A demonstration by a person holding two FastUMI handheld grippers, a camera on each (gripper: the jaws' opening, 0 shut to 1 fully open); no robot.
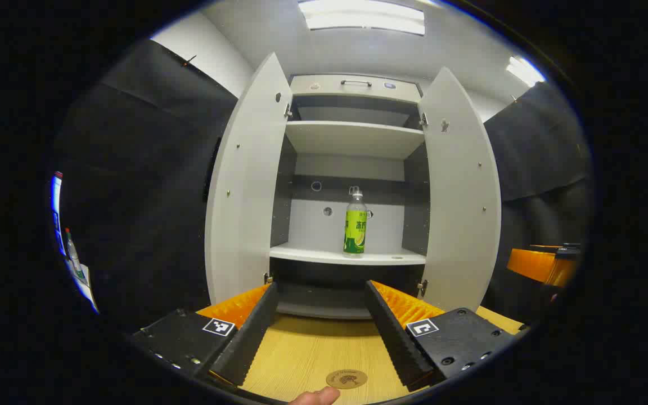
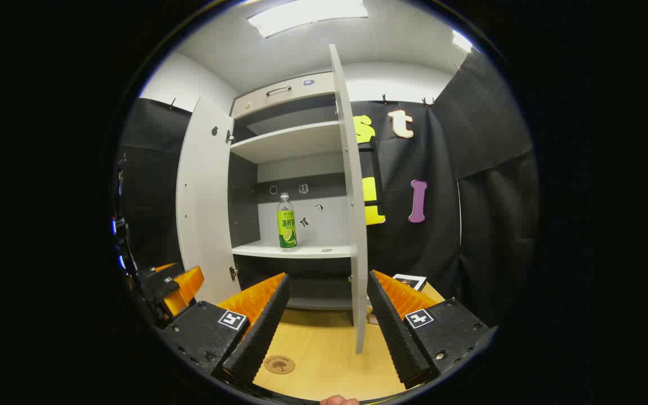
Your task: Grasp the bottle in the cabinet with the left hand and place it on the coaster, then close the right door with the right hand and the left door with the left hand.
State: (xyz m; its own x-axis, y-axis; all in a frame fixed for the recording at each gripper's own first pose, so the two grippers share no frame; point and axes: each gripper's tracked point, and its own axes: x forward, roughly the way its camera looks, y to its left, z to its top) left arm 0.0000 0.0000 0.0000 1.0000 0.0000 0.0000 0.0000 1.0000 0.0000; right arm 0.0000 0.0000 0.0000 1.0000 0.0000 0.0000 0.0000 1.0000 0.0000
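Facing the cabinet [image 1: 352, 140], left claw [image 1: 321, 315] gapes level, empty.

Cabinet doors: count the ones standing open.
2. The left door is swung out left of the shelves; the right door is swung out on the right, seen edge-on in the right gripper view.

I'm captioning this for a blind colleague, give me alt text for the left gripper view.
An open hand-held gripper faces a white cabinet with both doors open; a green-labelled bottle stands upright on its lower shelf. A round coaster lies on the wooden table below.
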